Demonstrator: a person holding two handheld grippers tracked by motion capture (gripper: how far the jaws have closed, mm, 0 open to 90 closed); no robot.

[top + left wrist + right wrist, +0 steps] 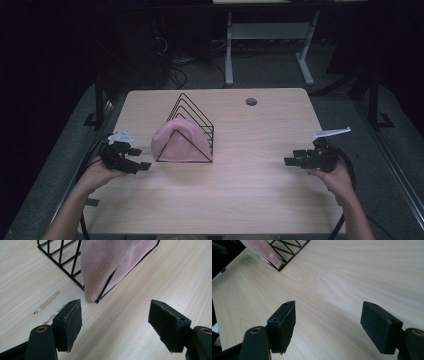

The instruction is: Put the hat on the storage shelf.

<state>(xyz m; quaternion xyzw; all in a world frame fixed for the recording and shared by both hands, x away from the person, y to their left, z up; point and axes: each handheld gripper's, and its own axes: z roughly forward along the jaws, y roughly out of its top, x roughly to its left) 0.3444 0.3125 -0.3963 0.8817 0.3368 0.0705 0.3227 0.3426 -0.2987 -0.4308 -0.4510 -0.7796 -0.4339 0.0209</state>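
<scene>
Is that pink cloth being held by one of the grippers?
No. The pink cloth lies in the wire rack, and both the left gripper and right gripper are open and empty.

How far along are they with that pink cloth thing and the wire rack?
The pink cloth already sits draped over the front of the black wire rack. Nothing is in hand: the left claw hovers open close to the rack's corner, and the right claw is open over bare table, farther off. What looks left is taking hold of the cloth; neither claw touches it yet.
</scene>
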